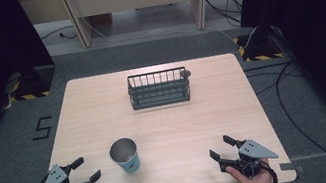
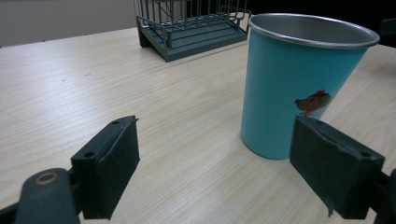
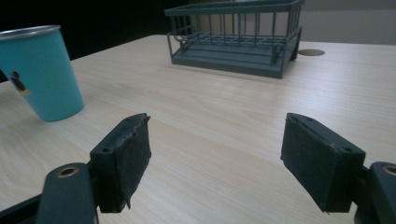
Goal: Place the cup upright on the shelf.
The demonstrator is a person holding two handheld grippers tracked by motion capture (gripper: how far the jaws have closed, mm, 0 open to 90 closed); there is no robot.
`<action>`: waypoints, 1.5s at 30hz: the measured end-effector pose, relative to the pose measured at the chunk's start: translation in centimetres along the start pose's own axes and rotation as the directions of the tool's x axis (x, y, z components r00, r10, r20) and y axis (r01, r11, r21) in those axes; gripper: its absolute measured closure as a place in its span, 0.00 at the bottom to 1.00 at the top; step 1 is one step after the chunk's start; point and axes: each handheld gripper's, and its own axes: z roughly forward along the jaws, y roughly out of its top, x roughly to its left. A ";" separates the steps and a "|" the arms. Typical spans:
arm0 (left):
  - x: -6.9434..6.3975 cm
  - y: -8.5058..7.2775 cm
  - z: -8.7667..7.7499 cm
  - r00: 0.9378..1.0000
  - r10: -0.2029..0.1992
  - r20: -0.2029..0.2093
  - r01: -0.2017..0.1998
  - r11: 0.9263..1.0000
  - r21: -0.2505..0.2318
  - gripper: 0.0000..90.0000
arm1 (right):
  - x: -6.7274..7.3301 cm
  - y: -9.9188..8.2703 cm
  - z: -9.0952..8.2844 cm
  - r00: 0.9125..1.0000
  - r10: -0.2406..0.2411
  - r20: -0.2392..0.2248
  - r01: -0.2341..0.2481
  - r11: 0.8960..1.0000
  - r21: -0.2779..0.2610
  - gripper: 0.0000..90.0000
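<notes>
A turquoise cup (image 1: pixel 125 155) with a metal rim and a small bird picture stands upright on the wooden table (image 1: pixel 166 121), front left of centre. My left gripper (image 1: pixel 85 170) rests open at the front left, just left of the cup. In the left gripper view the cup (image 2: pixel 299 84) stands close ahead, beyond the right jaw and outside the gap (image 2: pixel 231 163). Open too, my right gripper (image 1: pixel 222 146) sits at the front right. From the right gripper view, the cup (image 3: pixel 39 74) is far left and nothing lies between the jaws (image 3: pixel 231 154).
A dark wire basket (image 1: pixel 159 88) stands at the table's far centre, empty as far as I can see, also seen as the basket (image 2: pixel 191 25) and the basket (image 3: pixel 238 35). A small round disc (image 1: pixel 187 73) lies by its right end. Cables run over the floor at right.
</notes>
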 end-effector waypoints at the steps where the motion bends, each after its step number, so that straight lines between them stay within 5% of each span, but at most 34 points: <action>1: 0.0 0.0 0.0 1.000 0.001 0.000 -0.001 1.000 0.000 0.17 | 0.2 0.1 0.1 1.000 -0.001 -0.008 0.001 1.000 -0.001 0.27; 5: -0.1 0.0 0.0 1.000 0.004 0.002 -0.004 1.000 0.002 0.17 | 1.2 0.9 0.5 0.998 -0.016 -0.061 0.015 1.000 -0.013 0.26; 6: -0.1 0.0 0.0 1.000 0.004 0.002 -0.004 1.000 0.001 0.17 | 2.2 1.6 1.1 0.994 -0.032 -0.106 0.030 0.999 -0.025 0.25; 11: -0.1 0.0 -0.1 1.000 -0.001 0.001 0.001 1.000 -0.003 0.17 | 4.1 3.1 3.0 0.980 -0.066 -0.186 0.061 0.998 -0.035 0.24; 25: -0.2 0.0 -0.1 1.000 0.006 0.008 -0.006 1.000 -0.004 0.17 | 6.6 4.6 6.5 0.954 -0.113 -0.277 0.109 0.994 -0.029 0.23; 45: -0.3 0.1 -0.1 1.000 0.007 0.027 -0.006 1.000 -0.011 0.17 | 11.2 5.0 13.1 0.884 -0.172 -0.434 0.207 0.978 0.034 0.20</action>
